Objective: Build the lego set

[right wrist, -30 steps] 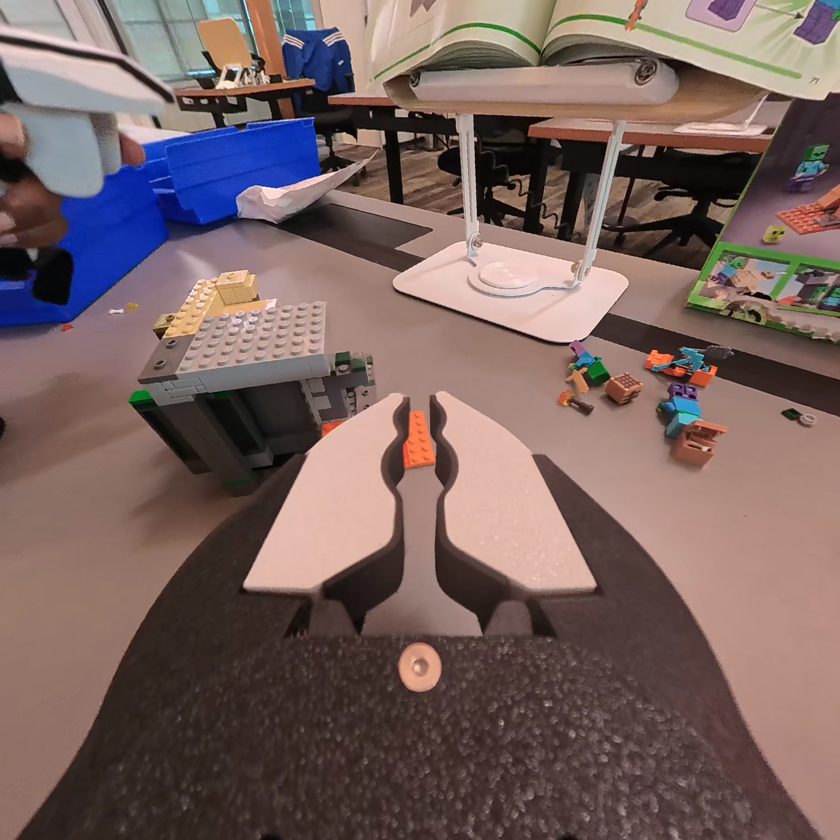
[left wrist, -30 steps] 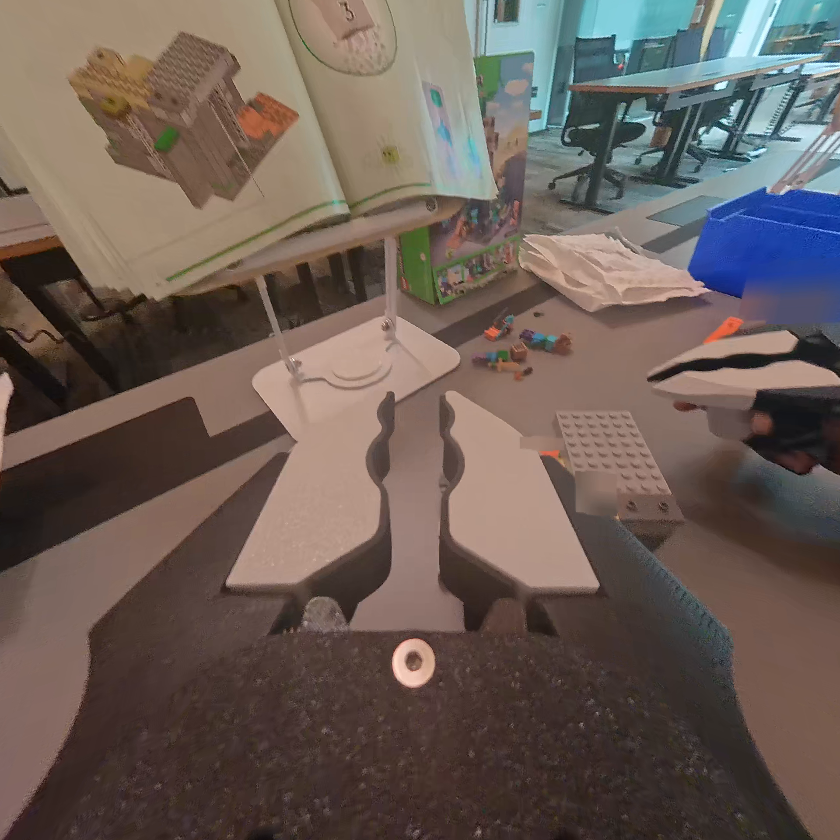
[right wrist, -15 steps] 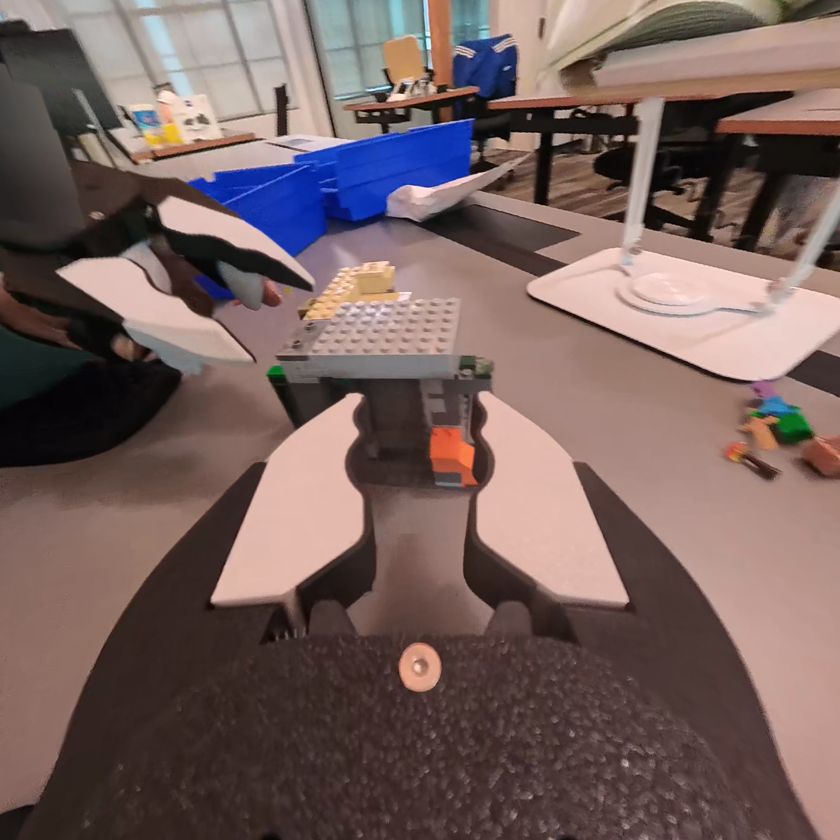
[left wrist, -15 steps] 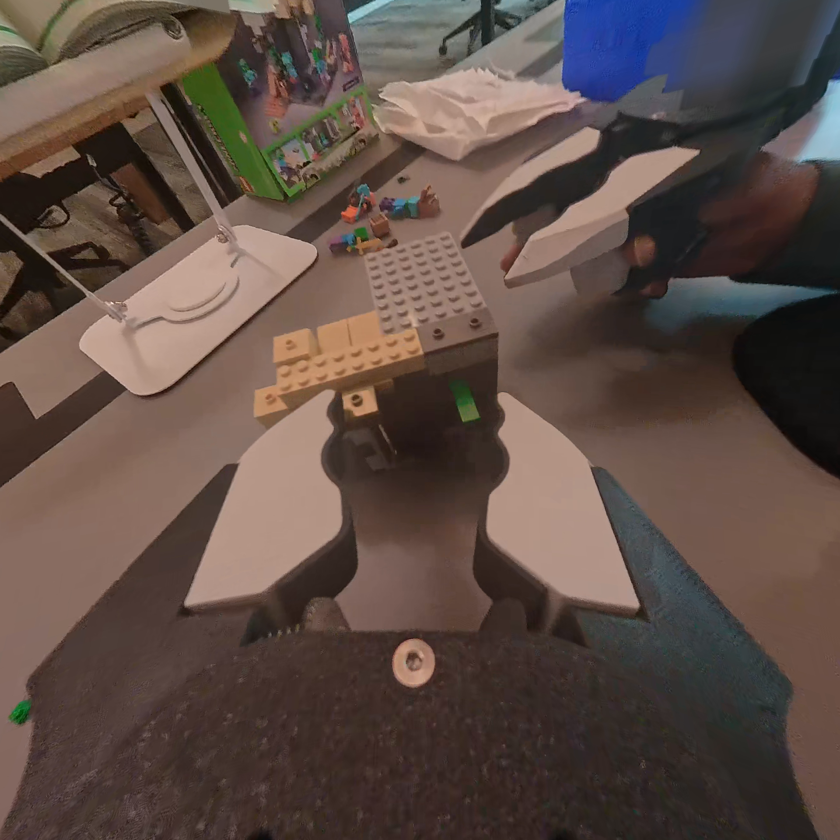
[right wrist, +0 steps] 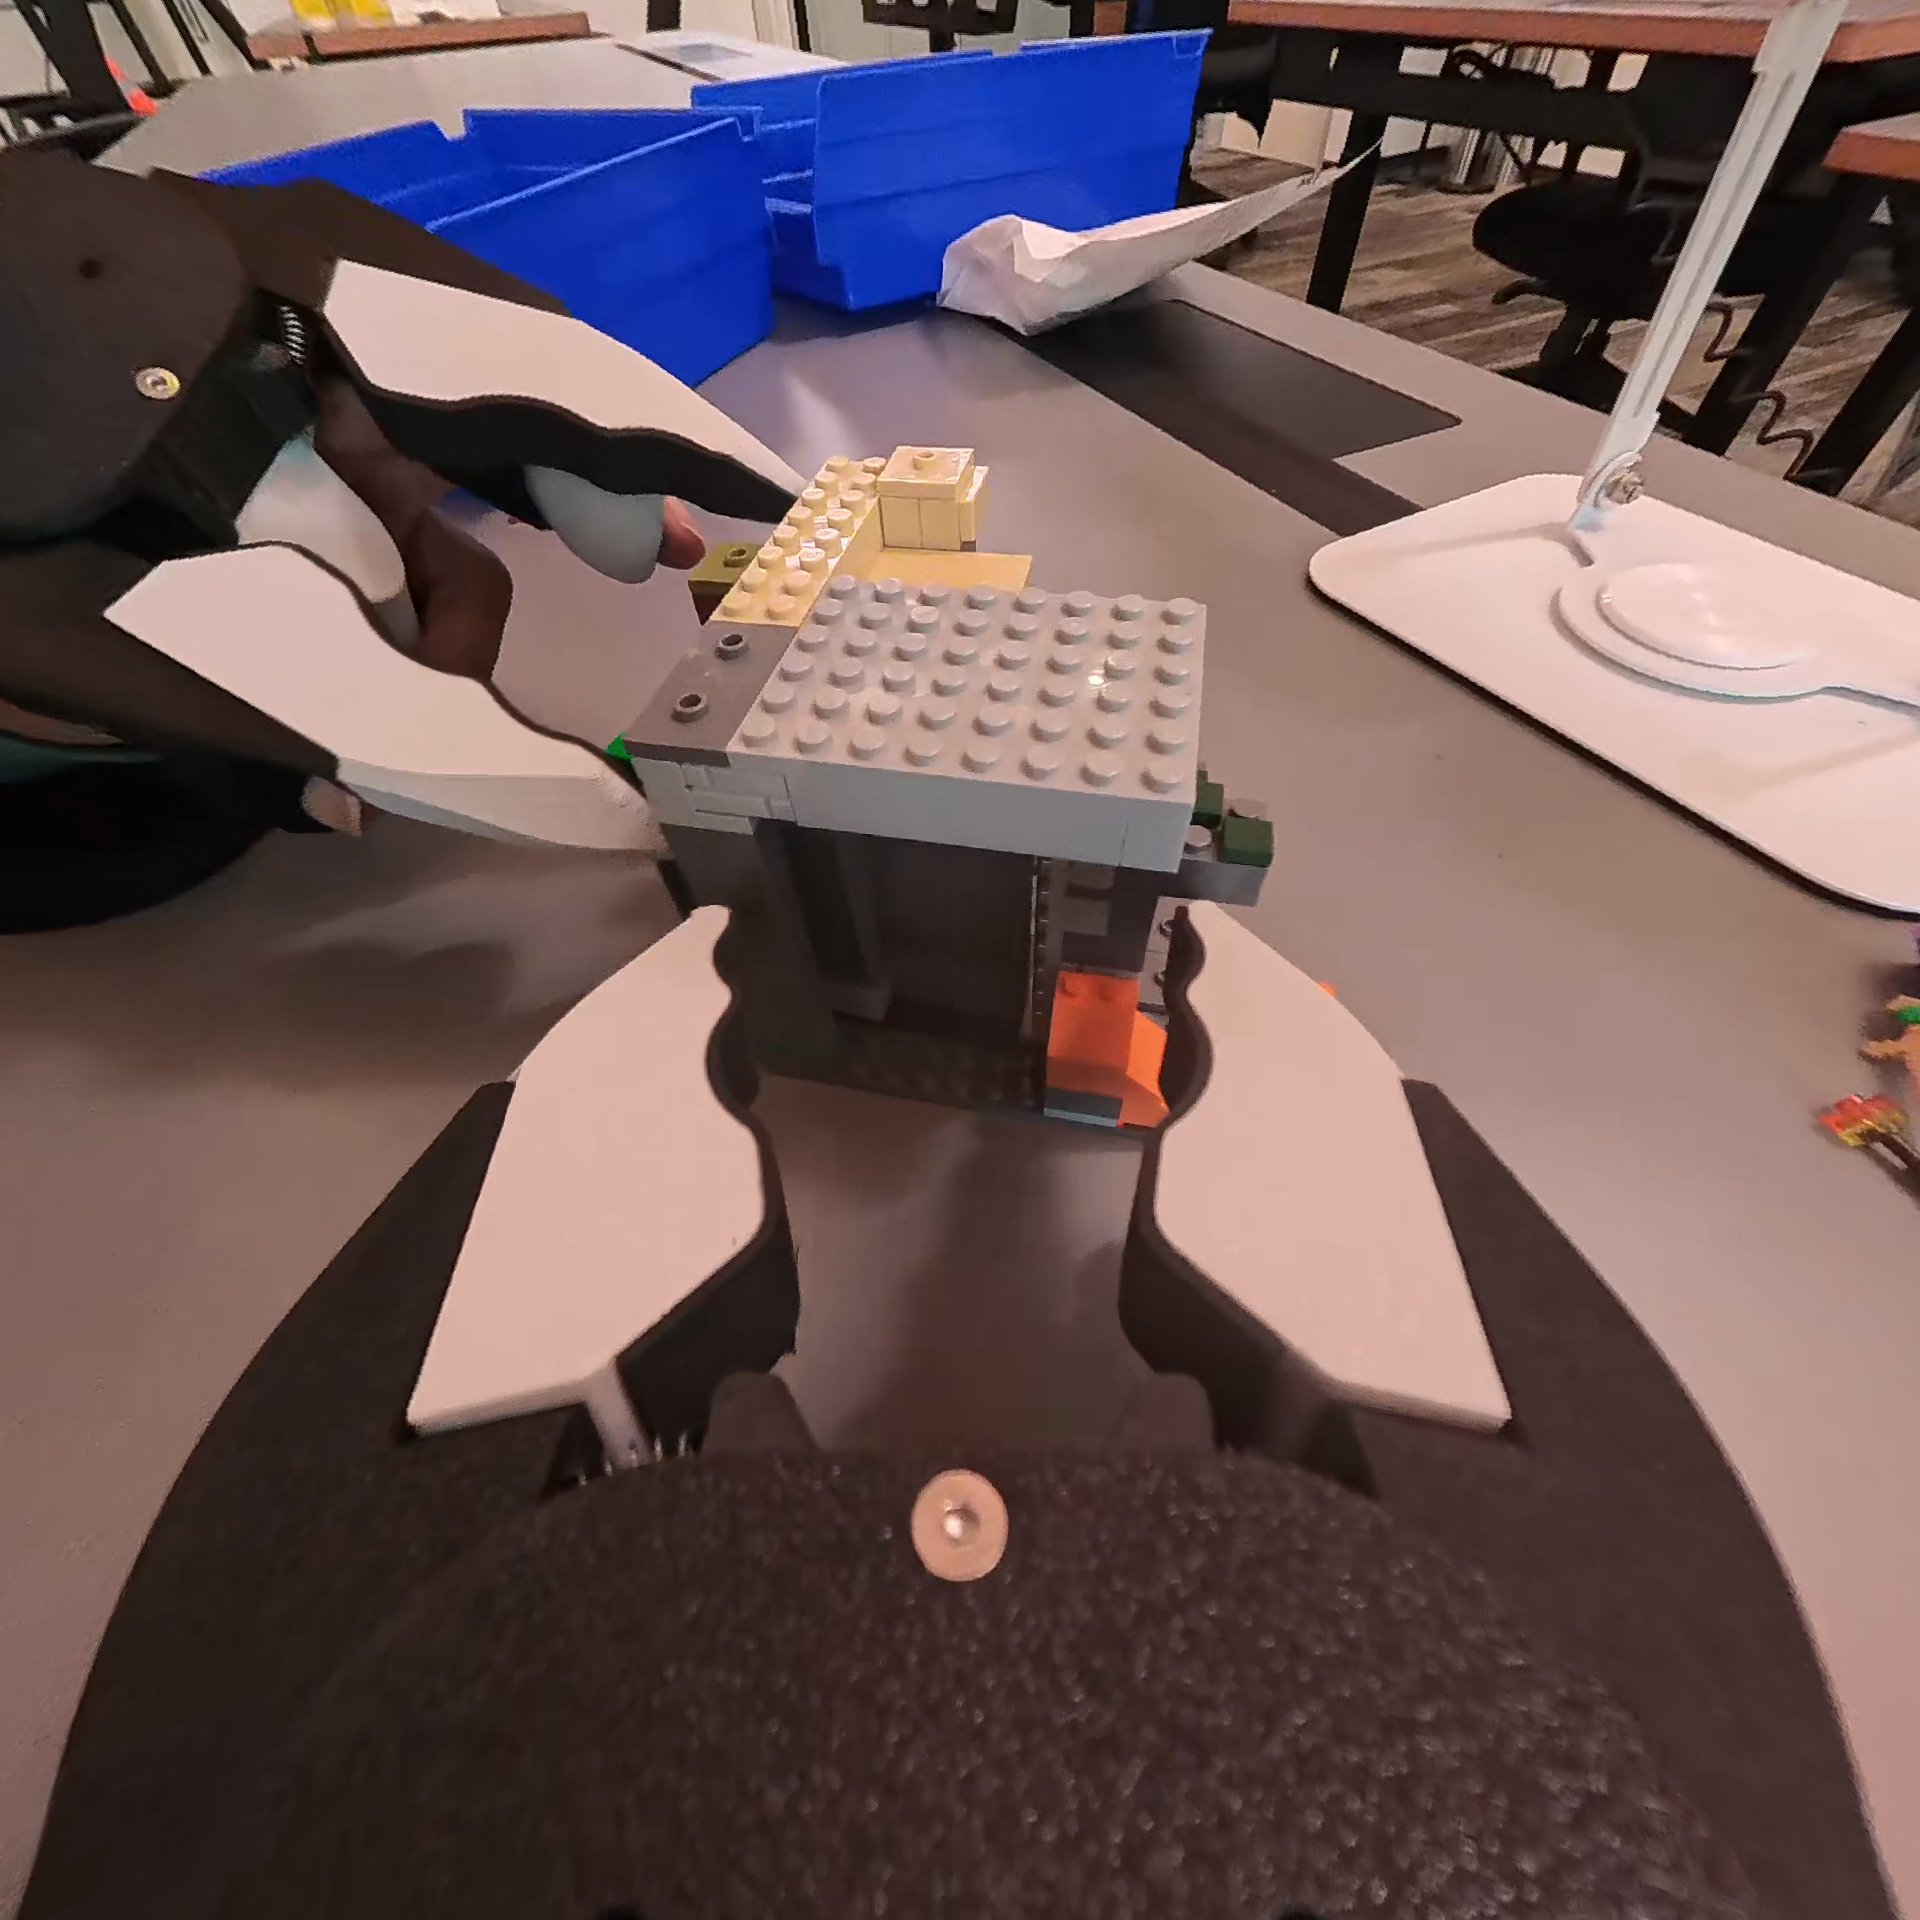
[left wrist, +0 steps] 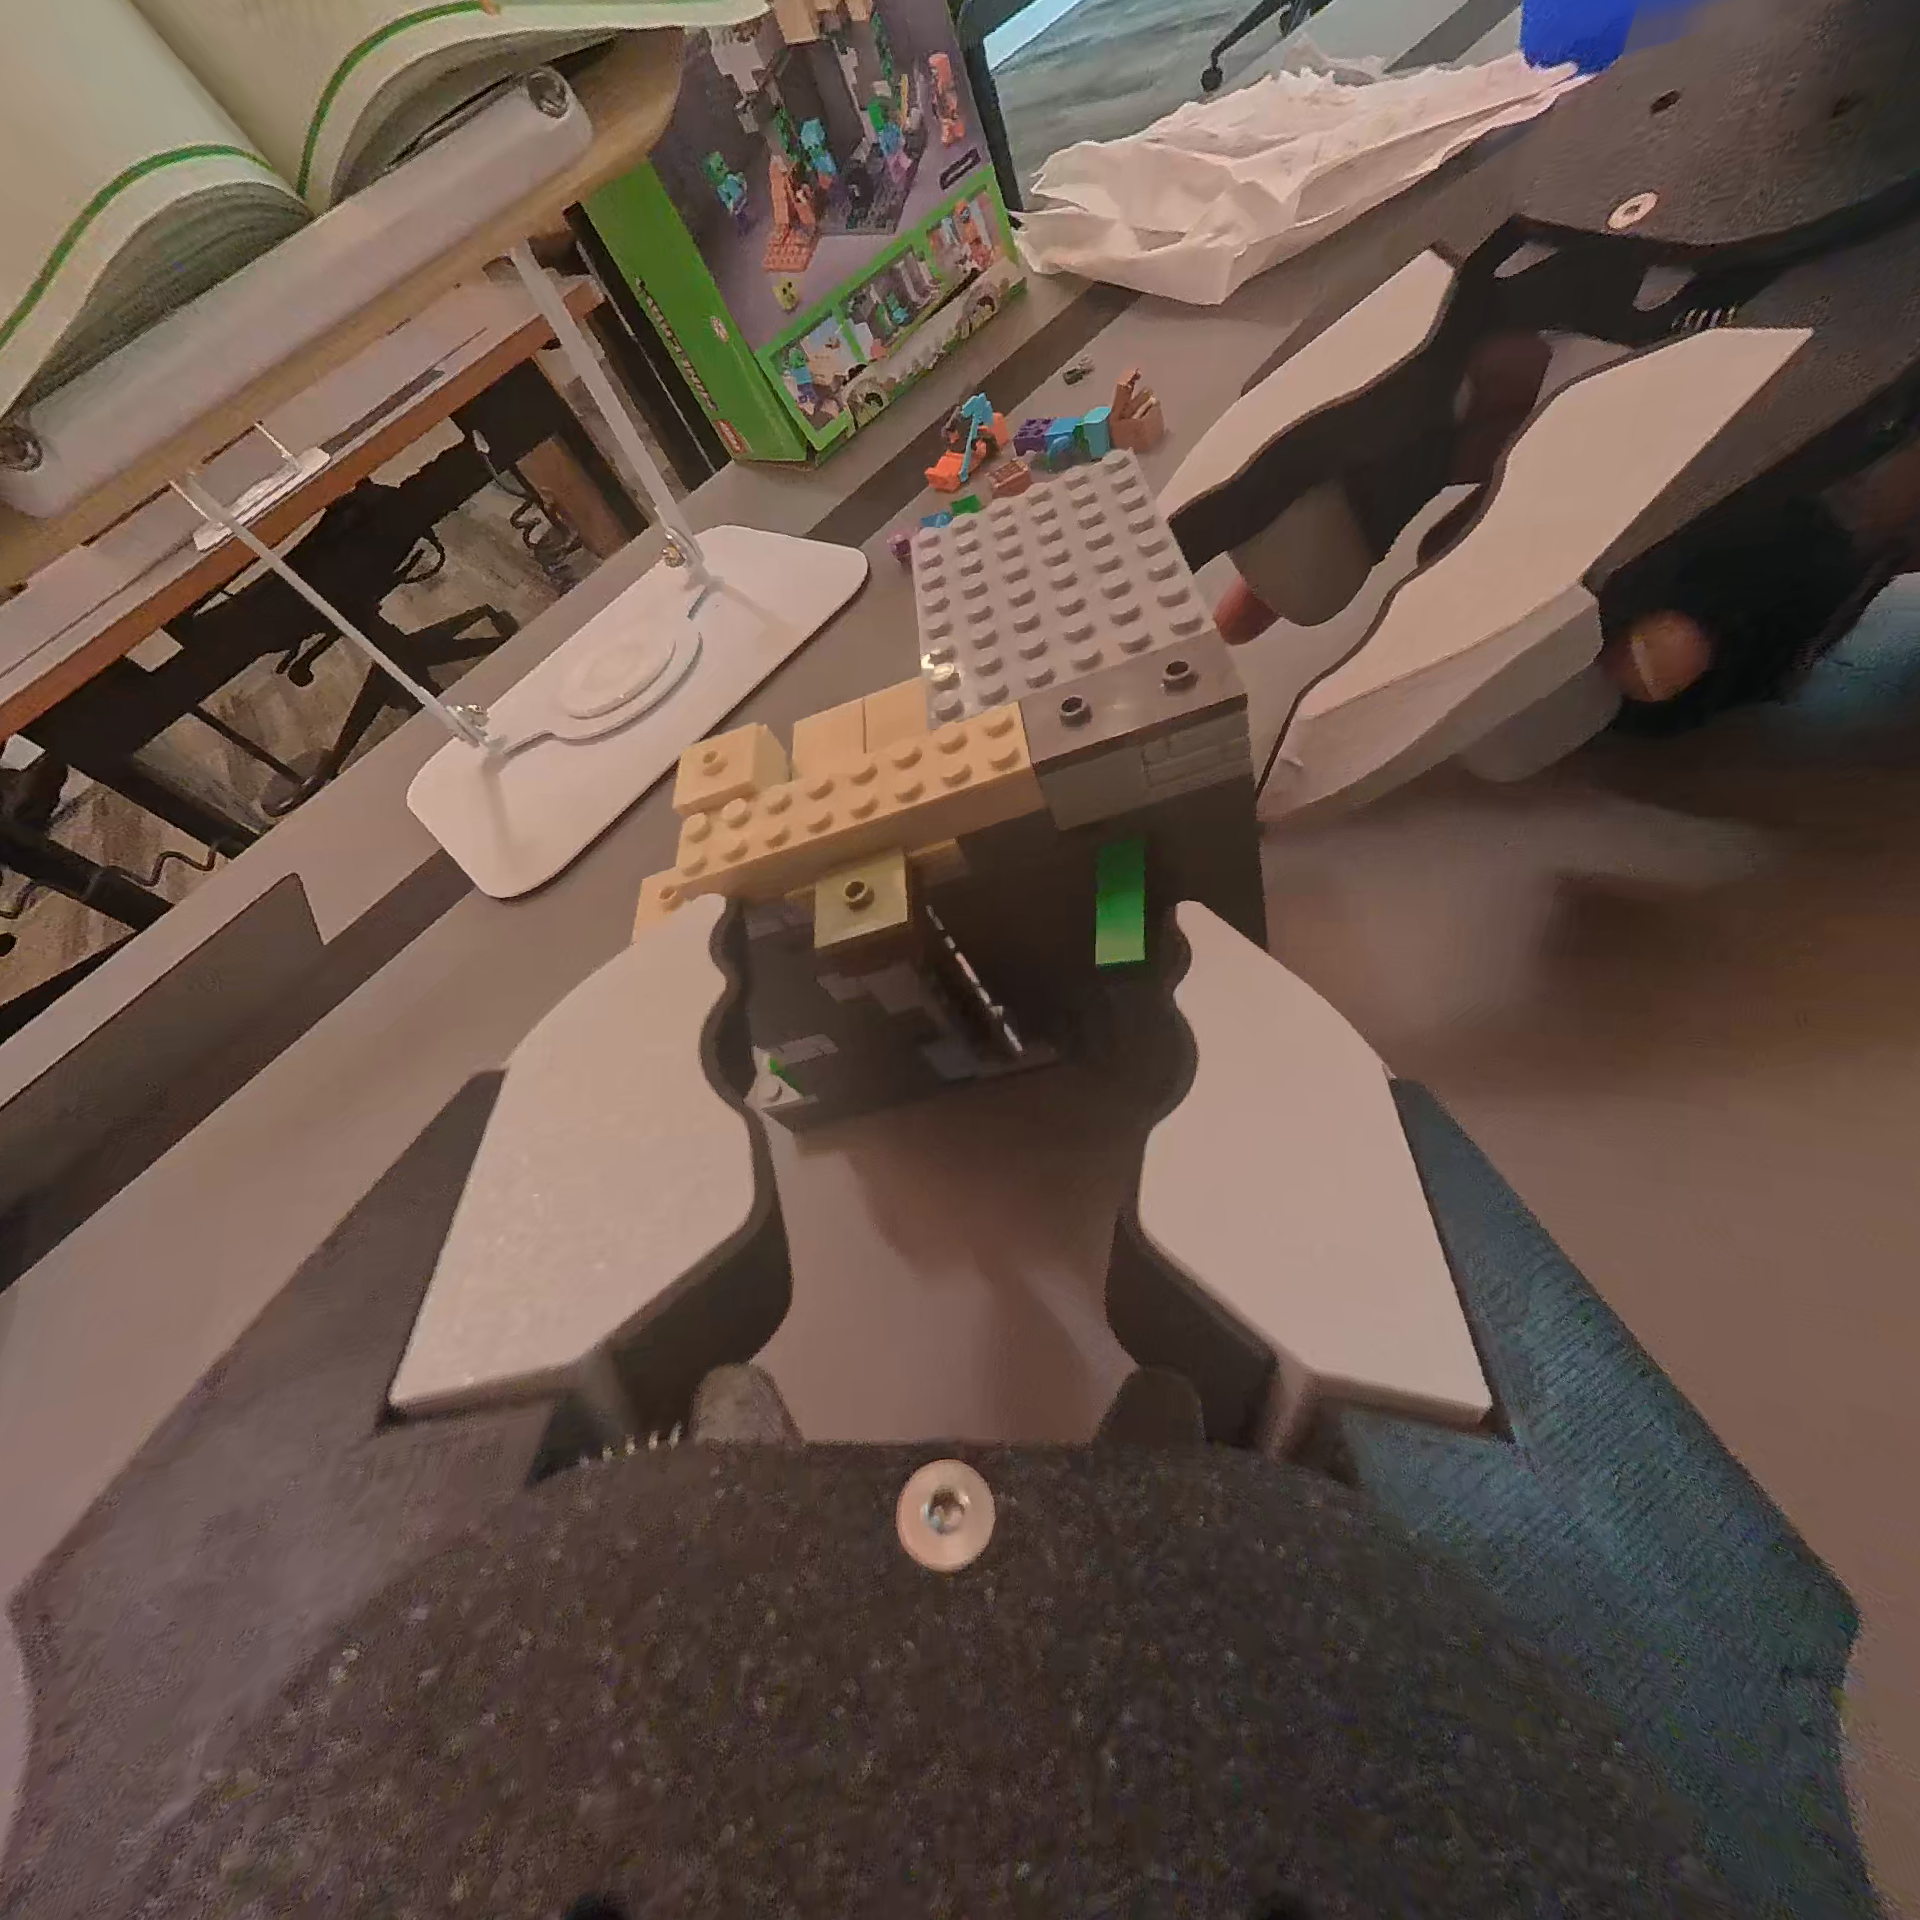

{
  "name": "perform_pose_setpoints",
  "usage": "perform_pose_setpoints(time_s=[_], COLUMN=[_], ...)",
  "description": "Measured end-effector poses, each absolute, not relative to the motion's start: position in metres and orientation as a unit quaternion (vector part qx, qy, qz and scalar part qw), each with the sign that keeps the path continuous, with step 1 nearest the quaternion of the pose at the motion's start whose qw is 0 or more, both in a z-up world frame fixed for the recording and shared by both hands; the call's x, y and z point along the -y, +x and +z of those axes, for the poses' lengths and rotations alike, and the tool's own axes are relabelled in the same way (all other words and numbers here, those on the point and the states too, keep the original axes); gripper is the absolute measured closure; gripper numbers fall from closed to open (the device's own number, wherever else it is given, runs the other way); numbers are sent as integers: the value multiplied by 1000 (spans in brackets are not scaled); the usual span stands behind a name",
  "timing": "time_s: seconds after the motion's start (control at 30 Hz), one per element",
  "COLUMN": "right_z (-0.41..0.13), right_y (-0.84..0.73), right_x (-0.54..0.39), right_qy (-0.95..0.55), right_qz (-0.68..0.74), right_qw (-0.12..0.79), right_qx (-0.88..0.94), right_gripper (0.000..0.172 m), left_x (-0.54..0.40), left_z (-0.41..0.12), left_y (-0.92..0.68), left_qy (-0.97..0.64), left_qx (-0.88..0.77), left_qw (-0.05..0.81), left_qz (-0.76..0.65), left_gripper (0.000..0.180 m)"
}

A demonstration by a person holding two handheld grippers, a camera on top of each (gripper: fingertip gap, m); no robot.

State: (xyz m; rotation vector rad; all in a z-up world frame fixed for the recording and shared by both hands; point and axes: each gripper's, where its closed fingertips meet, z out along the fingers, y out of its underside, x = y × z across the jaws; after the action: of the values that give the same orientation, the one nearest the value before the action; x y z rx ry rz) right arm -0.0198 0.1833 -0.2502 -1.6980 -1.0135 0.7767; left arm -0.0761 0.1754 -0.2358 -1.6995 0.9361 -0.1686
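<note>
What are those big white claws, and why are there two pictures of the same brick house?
Each claw is a hand-held gripper: a person squeezes one in each hand. A camera sits on each, so you get two pictures from two sides. The left hand-held gripper and the right hand-held gripper are both open, their fingers on either side of the brick house, not gripping it. On the grey table are also a white stand, loose bricks, a toy box, blue bins and crumpled paper.
</note>
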Motion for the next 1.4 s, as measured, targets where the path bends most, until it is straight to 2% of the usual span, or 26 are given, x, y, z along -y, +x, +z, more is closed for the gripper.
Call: perform_pose_setpoints(time_s=[0.23,0.53,0.63,0.8,1.0,1.07,1.23,1.3,1.4], right_z=[-249,-250,-246,-238,-256,-260,-262,-262,-262], right_y=[-22,-26,-22,-5,-20,-29,-40,-39,-39], right_x=[-178,-167,-167,-179,-186,-187,-189,-188,-187], right_qy=[-691,-682,-681,-687,-709,-706,-703,-704,-704], right_qz=[321,320,316,298,291,276,262,262,272], right_qw=[488,481,488,506,451,448,451,455,455], right_qx=[426,448,446,428,457,474,483,479,472], right_gripper=[114,121,121,121,121,121,122,122,123], left_x=[-191,-225,-234,-227,-209,-202,-203,-207,-212], left_z=[-238,-243,-245,-231,-227,-227,-234,-242,-250], left_y=[-91,-135,-150,-155,-137,-131,-134,-134,-127], left_qy=[-731,-767,-789,-776,-756,-749,-756,-760,-738], left_qx=[-379,-319,-274,-259,-316,-336,-350,-358,-403], left_qw=[565,557,547,567,555,553,539,523,514], left_qz=[-57,-17,-50,-100,-139,-141,-123,-143,-171], left_gripper=[109,117,116,129,135,144,142,134,134])
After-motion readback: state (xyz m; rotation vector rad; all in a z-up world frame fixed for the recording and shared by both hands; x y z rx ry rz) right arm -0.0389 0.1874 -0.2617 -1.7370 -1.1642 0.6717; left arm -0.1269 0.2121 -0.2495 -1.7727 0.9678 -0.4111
